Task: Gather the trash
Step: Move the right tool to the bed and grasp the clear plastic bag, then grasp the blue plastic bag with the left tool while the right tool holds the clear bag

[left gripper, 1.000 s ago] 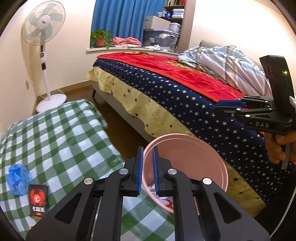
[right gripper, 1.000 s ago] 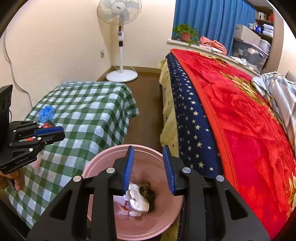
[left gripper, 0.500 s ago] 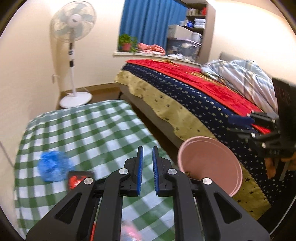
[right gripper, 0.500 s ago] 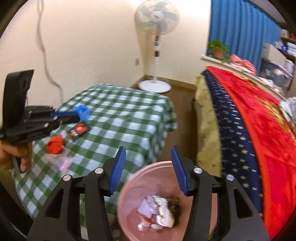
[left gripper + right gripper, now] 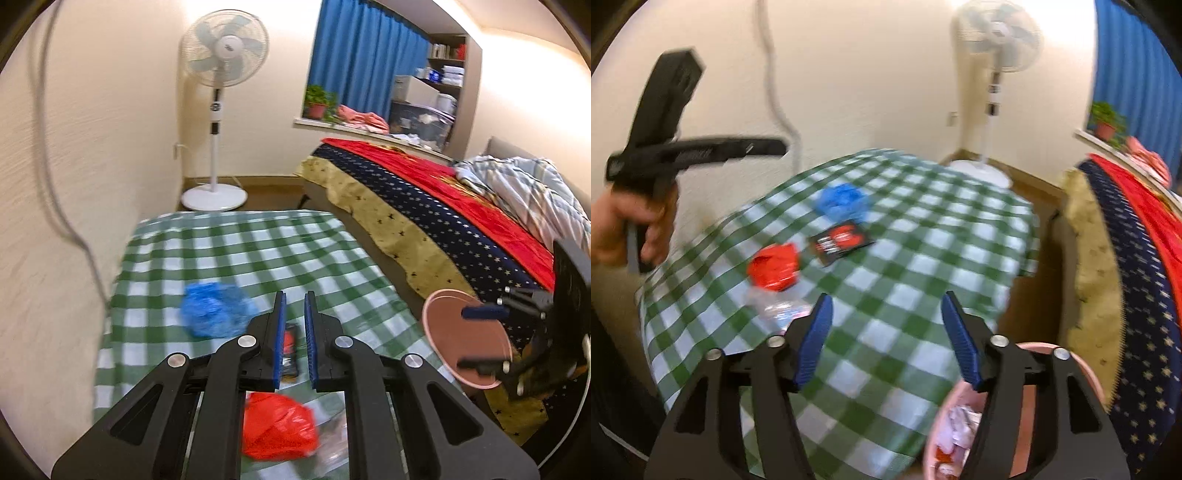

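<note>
On the green checked table [image 5: 236, 254] [image 5: 923, 229] lie a crumpled blue bag [image 5: 214, 308] [image 5: 844, 201], a black and red packet [image 5: 290, 347] [image 5: 842, 240], a crumpled red bag [image 5: 279, 430] [image 5: 774, 269] and a clear wrapper [image 5: 775, 306]. My left gripper [image 5: 294, 343] is nearly shut and empty above the packet. My right gripper [image 5: 886, 339] is open and empty over the table's near edge. The pink bin [image 5: 1015, 417] [image 5: 465, 339] holding paper trash stands beside the table, under the right gripper.
A bed [image 5: 424, 199] with a red and star-patterned cover runs along the right. A standing fan [image 5: 221, 110] is in the far corner. A cable [image 5: 55, 184] hangs down the left wall.
Both grippers have swung left from over the pink bin to over the table. The right gripper's jaws have opened wider. The left gripper stays nearly shut.
</note>
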Demonstrator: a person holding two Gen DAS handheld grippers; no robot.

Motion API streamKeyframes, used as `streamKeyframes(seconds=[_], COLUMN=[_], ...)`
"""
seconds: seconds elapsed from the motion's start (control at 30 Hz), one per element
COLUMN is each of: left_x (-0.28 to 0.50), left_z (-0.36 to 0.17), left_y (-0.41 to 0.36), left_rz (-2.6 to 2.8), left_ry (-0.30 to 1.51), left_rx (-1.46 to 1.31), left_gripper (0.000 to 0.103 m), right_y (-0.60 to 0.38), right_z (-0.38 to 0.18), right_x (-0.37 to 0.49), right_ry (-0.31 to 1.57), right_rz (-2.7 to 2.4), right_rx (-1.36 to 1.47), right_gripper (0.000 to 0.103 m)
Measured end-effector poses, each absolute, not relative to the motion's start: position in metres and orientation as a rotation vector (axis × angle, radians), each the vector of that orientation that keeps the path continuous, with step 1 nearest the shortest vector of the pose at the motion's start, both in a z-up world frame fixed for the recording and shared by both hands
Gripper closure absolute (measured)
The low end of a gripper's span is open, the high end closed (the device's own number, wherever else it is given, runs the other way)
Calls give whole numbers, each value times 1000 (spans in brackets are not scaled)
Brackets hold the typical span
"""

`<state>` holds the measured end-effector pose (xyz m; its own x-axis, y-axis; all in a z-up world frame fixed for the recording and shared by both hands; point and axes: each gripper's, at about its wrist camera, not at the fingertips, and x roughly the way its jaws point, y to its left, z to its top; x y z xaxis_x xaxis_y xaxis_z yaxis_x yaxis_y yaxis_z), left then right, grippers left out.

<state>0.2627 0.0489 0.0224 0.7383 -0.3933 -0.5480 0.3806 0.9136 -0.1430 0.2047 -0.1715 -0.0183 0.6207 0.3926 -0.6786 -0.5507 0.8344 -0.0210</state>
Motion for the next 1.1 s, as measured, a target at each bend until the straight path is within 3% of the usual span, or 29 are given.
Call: streamKeyframes(seconds=[0.4,0.67,0.73,0.77,0.83,0.9,1.1], left_x=[264,273,277,280,286,294,324], left_z=[15,8,4,2,-4,-10,-36], left_y=[109,119,118,117,115,113,102], left_rz=[-309,-277,-273,-271,-267,-256,-216], left_ry=[620,631,637,641,649,657,689], left_rx=[-62,-69,-71,-73,-78,-85,-116], left_gripper=[92,92,92,92,92,92,92], right_y=[-95,-75,-78,-79,-84,-90,-129], right_z=[-72,-101,-101,-101,-98,-95,-88], right_x=[209,223,228,230,233,236,256], right_ry=[782,839,859,863,873,874,857], right_rz=[733,743,759,762,782,791,643], right_rx=[-345,-404,-374,-364,-332,-321,-245], right_gripper=[20,20,28,39,43,72,73])
